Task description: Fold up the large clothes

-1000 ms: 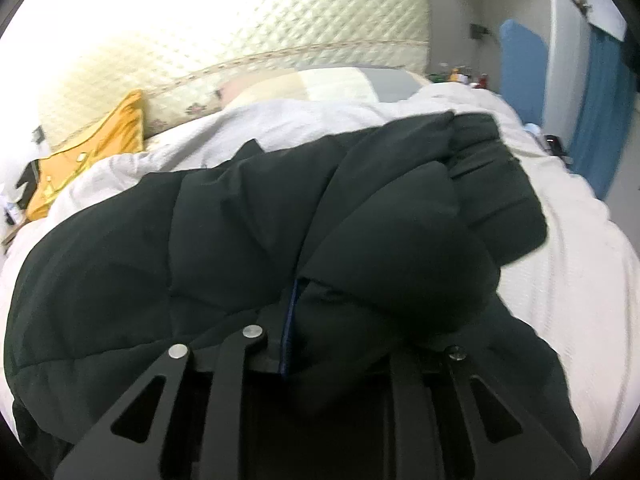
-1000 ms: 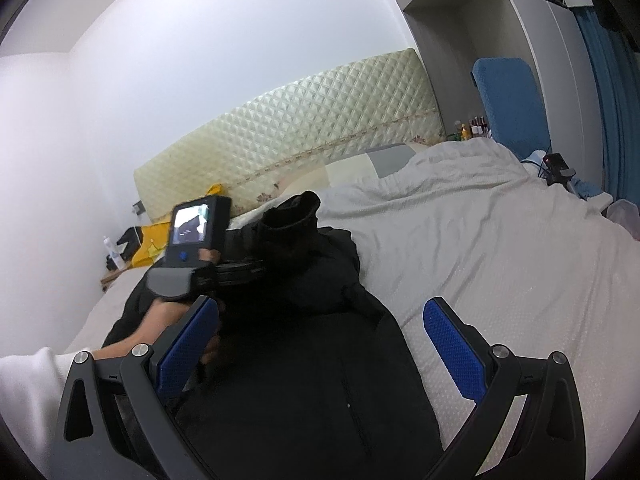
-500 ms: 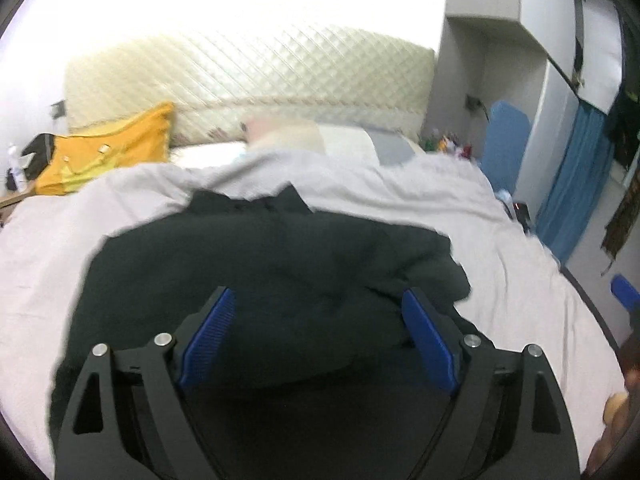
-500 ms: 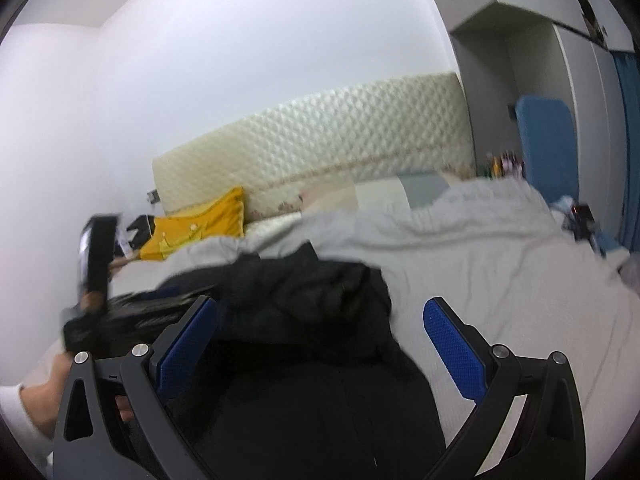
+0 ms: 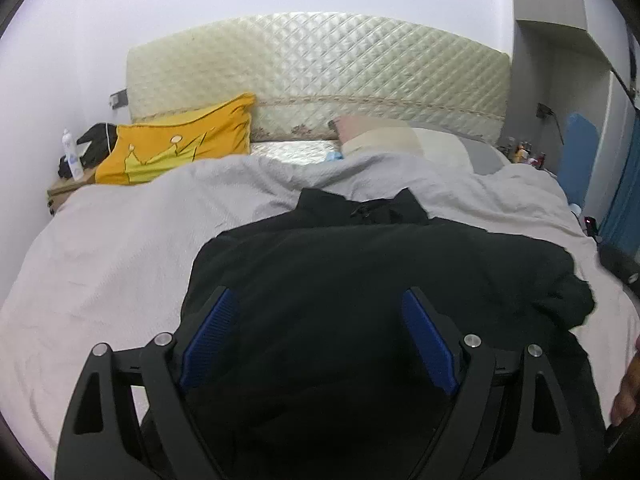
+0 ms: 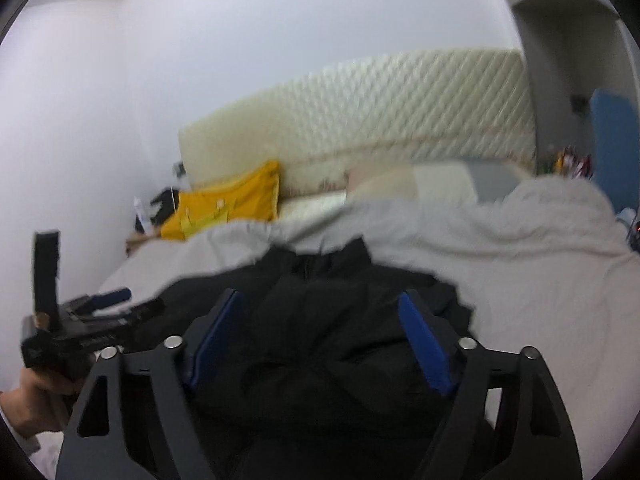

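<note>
Left wrist view has your left gripper (image 5: 316, 336) spread wide with nothing between its blue pads, hovering over the black jacket (image 5: 360, 280), which lies on the pale duvet (image 5: 120, 248) with its collar toward the quilted headboard (image 5: 320, 72), so its long axis runs straight away from you. Your right gripper (image 6: 320, 336) is just as wide and empty, over the jacket's right half where loose bunched cloth sits nearest its pads; it looks better placed to take that side

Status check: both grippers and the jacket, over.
Left gripper open, empty, above black jacket. Right gripper open, empty. Jacket bunched on grey duvet. Nothing obstructing.
</note>
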Demonstrator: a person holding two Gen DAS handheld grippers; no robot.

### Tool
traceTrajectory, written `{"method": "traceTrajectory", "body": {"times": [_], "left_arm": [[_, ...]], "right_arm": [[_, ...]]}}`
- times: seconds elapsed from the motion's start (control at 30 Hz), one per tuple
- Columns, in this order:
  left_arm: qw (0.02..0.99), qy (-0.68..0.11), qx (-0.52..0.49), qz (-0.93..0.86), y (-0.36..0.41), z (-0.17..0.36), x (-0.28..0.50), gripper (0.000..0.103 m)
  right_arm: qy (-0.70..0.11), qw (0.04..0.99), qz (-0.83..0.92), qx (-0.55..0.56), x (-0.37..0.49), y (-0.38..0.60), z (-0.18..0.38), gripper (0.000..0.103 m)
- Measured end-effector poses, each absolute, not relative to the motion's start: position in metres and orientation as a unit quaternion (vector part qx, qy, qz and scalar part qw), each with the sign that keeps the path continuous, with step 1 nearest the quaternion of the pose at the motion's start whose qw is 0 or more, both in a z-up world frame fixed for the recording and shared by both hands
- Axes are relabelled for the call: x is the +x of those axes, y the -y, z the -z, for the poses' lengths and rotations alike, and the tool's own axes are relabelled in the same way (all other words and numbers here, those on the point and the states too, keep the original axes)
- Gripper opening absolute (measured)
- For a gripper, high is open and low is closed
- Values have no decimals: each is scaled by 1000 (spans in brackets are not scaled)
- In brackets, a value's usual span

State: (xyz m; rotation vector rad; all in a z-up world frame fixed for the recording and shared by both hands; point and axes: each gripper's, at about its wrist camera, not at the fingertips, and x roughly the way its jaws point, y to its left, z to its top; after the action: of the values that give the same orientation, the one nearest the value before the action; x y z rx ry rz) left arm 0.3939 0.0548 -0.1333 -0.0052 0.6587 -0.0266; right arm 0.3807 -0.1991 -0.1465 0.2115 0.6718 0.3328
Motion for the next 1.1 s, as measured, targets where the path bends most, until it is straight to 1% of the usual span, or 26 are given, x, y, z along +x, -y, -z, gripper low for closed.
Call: {"method": "traceTrajectory", "body": {"times": [0.1, 0.2, 0.37, 0.63, 0.87, 1.0, 1.1], "left_arm": [[941, -338, 6, 5, -56, 155, 408, 86], [939, -345, 4, 6, -57, 170, 416, 87], [938, -347, 7, 6, -59, 188, 424, 87], [937, -350, -5, 7, -62, 208, 437, 89], [936, -352, 1, 5, -59, 218, 445, 90], [937, -349, -3, 14, -64, 207, 435, 90], [939, -342, -26, 23, -79, 190, 416, 90]], "right_arm": [[-357, 916, -152, 99, 403, 192, 181, 77], [-378, 912, -146, 56, 418, 180, 210, 77], [-387, 910, -147, 23, 426, 171, 233, 80], [-382, 913, -143, 22, 433, 166, 264, 82], [-393, 908, -144, 16, 443, 163, 280, 82], [-411, 898, -152, 25, 439, 166, 271, 82], [-410, 895, -168, 48, 430, 178, 256, 82]]}}
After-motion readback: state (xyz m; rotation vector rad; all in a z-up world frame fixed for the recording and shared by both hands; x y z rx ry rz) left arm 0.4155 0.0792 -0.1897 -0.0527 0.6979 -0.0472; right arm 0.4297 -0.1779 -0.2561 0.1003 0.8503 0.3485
